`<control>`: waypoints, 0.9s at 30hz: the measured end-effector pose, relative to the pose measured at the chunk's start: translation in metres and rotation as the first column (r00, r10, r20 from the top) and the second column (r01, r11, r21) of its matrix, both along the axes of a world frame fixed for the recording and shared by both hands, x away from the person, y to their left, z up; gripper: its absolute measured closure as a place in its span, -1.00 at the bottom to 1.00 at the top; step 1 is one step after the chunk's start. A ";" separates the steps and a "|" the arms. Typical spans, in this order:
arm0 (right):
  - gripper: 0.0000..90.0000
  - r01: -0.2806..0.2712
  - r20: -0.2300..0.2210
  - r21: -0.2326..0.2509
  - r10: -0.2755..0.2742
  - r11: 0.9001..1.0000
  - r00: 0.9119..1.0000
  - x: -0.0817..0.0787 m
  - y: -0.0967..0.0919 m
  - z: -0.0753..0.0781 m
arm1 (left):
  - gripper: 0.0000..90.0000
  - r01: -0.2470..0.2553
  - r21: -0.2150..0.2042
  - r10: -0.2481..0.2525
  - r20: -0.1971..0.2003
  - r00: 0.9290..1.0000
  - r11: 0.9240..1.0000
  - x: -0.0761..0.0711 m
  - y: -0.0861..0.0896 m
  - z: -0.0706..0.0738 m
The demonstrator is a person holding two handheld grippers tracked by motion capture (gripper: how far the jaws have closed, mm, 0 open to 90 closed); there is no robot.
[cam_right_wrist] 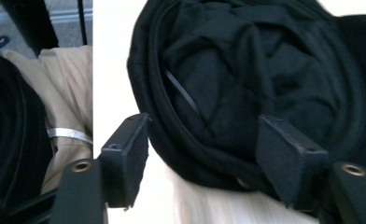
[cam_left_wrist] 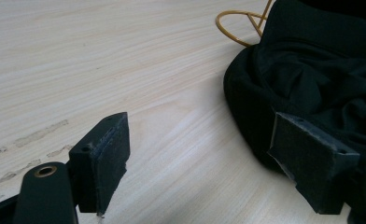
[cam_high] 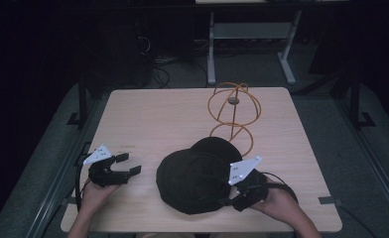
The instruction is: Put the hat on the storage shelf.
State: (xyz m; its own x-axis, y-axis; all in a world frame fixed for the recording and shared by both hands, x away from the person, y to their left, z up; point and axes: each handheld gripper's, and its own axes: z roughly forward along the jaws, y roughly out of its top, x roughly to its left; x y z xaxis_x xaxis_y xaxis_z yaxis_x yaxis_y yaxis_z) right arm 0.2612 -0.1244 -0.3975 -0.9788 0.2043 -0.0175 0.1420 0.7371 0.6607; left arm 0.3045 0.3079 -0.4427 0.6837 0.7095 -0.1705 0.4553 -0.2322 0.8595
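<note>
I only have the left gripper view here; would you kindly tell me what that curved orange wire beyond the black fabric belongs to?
Observer: It is an orange wire stand, a globe-shaped cage above a ring base, upright on the light wooden table.
Operator: And the black fabric?
Observer: It is a black cloth cap, lying in front of the stand.
Operator: Where is the other gripper?
Observer: The right gripper is open, its jaws straddling the cap's near edge.
</note>
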 end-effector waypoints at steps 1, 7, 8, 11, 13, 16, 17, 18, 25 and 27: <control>-0.17 -0.022 0.007 -0.012 0.022 1.000 1.000 0.001 0.005 -0.001 | -0.57 0.003 0.002 -0.003 -0.003 1.000 1.000 0.000 0.000 0.000; -0.06 -0.086 -0.006 -0.054 0.086 0.995 0.996 0.003 0.035 -0.008 | -0.57 0.011 0.012 -0.011 -0.005 1.000 1.000 0.001 -0.001 -0.001; -0.04 -0.093 -0.009 -0.061 0.092 0.994 0.996 0.003 0.040 -0.009 | -0.57 0.012 0.008 -0.012 -0.006 1.000 1.000 0.001 -0.001 -0.001; 0.03 -0.126 -0.031 -0.072 0.124 0.989 0.992 0.003 0.055 -0.012 | -0.57 0.009 -0.018 -0.009 -0.004 1.000 1.000 0.001 0.000 0.000; 0.06 -0.143 -0.036 -0.081 0.140 0.986 0.989 0.003 0.062 -0.014 | -0.57 0.008 -0.019 -0.008 -0.009 1.000 1.000 0.001 0.001 -0.001; 0.14 -0.162 -0.047 -0.104 0.158 0.981 0.986 0.003 0.073 -0.019 | -0.57 0.008 -0.013 -0.008 -0.011 1.000 1.000 0.001 0.001 -0.001; 0.17 -0.167 -0.055 -0.111 0.162 0.980 0.985 0.004 0.077 -0.020 | -0.57 0.009 -0.013 -0.009 -0.012 1.000 1.000 0.001 0.001 -0.001; 0.22 -0.173 -0.062 -0.114 0.167 0.978 0.984 0.004 0.081 -0.022 | -0.57 0.009 -0.012 -0.009 -0.012 1.000 1.000 0.001 0.001 -0.001; 0.51 -0.198 -0.082 -0.119 0.189 0.973 0.979 0.007 0.096 -0.028 | -0.57 0.013 -0.011 -0.014 -0.016 1.000 1.000 0.002 0.001 -0.002; 0.56 -0.199 -0.086 -0.122 0.189 0.972 0.978 0.007 0.098 -0.029 | -0.57 0.014 -0.011 -0.015 -0.016 1.000 1.000 0.002 0.001 -0.002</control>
State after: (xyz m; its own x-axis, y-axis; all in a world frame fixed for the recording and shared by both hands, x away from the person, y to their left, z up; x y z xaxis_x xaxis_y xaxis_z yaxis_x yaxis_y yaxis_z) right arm 0.2684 -0.0261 -0.4264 -0.9991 0.0109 0.0418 0.0322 0.8339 0.5510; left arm 0.3066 0.3088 -0.4446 0.6910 0.6975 -0.1897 0.4659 -0.2292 0.8546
